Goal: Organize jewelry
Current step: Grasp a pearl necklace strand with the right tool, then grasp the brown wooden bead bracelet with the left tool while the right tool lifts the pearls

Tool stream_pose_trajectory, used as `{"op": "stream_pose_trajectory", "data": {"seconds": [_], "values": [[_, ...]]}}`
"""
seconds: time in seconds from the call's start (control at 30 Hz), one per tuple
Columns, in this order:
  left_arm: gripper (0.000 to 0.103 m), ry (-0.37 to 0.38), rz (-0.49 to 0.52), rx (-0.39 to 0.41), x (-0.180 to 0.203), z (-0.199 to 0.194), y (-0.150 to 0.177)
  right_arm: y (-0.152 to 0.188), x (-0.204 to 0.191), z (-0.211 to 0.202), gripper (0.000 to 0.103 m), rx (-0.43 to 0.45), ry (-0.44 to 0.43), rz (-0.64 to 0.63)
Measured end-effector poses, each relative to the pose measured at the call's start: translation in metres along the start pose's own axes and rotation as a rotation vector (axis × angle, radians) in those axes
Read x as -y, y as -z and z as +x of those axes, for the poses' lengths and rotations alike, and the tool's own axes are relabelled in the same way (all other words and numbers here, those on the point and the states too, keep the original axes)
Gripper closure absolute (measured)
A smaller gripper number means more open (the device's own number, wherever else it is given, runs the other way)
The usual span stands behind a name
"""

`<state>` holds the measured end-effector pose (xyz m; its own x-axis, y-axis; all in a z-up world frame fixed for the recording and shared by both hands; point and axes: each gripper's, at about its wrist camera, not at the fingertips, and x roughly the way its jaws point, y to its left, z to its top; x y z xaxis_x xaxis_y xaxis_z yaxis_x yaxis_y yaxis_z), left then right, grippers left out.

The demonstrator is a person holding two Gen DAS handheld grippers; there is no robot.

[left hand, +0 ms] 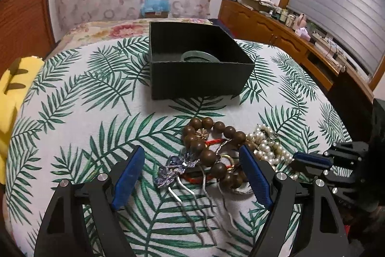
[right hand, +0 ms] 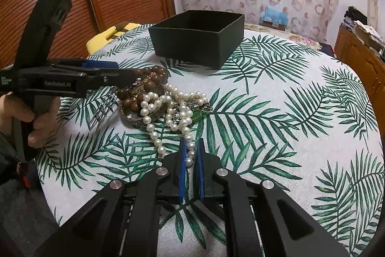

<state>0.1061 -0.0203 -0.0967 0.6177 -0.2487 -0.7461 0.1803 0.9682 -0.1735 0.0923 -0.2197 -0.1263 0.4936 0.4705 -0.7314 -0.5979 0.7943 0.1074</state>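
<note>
1. The jewelry pile (left hand: 223,148) lies on the palm-leaf tablecloth (left hand: 84,112), in front of the dark open box (left hand: 197,74).
2. It contains a brown wooden bead bracelet (left hand: 207,148), a white pearl necklace (right hand: 168,112), a silver hair comb with a blue ornament (left hand: 178,168) and a green pendant (right hand: 196,116).
3. The left gripper (left hand: 192,168) stands wide apart over the beads, holding nothing.
4. The right gripper (right hand: 191,148) is clamped on the pearl necklace strand.
5. A pale ring-shaped bangle (left hand: 199,57) lies inside the box.

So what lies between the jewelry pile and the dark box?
Only bare leaf-print tablecloth lies between the jewelry pile and the dark box; both wrist views show it.
</note>
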Motion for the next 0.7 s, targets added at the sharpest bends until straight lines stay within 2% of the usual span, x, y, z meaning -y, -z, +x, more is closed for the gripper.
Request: {"op": "stream_pose_trajectory", "data": {"seconds": [0.13, 0.33, 0.37, 0.4, 0.7], "values": [[0.056, 0.026, -0.009, -0.016, 0.001, 0.002, -0.002, 0.0, -0.001, 0.0, 0.093, 0.0, 0.001, -0.002], [0.08, 0.047, 0.001, -0.025, 0.004, 0.003, -0.002, 0.0, -0.001, 0.0, 0.092, 0.0, 0.003, -0.005], [0.088, 0.046, 0.011, -0.019, 0.006, 0.001, -0.002, 0.0, -0.002, 0.001, 0.092, 0.0, 0.003, -0.005], [0.091, 0.047, 0.013, -0.016, 0.007, -0.001, -0.003, 0.0, -0.002, 0.001, 0.092, -0.001, 0.003, -0.005], [0.091, 0.052, 0.03, 0.1, 0.015, -0.041, -0.008, 0.0, -0.002, 0.002, 0.092, -0.002, -0.003, -0.001]]}}
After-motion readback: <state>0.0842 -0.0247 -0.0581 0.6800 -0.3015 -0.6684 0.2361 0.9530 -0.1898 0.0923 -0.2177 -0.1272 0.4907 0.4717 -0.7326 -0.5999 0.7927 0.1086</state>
